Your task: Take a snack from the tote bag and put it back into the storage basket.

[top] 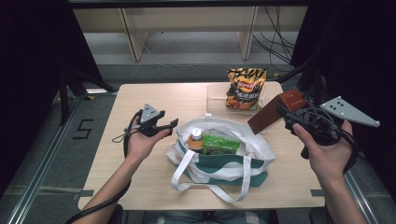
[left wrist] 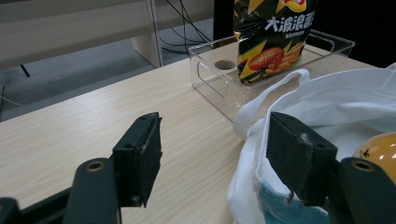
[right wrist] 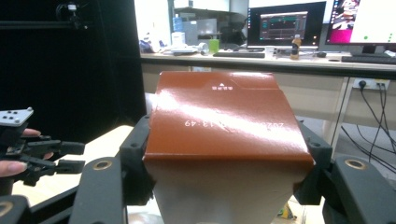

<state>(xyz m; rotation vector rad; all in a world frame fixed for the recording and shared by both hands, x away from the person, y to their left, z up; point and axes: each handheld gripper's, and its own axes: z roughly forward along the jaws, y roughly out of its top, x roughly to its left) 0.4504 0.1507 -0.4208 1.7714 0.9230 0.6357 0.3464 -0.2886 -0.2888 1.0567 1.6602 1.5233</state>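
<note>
A white and green tote bag (top: pixel 219 158) lies open in the middle of the table, with an orange-capped bottle (top: pixel 196 139) and a green packet (top: pixel 219 143) inside. My right gripper (top: pixel 286 112) is shut on a long brown box (top: pixel 271 113), held tilted above the bag's right side; in the right gripper view the brown box (right wrist: pixel 224 126) sits between both jaws. My left gripper (top: pixel 172 125) hovers open just left of the bag, nothing between its fingers (left wrist: pixel 140 154). The tote bag (left wrist: pixel 327 107) and bottle (left wrist: pixel 380 151) lie to its right.
A bag of chips (top: pixel 245 87) stands in a clear plastic tray (top: pixel 215 95) at the table's far right; the tray (left wrist: pixel 219 74) is also ahead in the left gripper view. The bag's white handles (top: pixel 187 175) trail toward the front edge.
</note>
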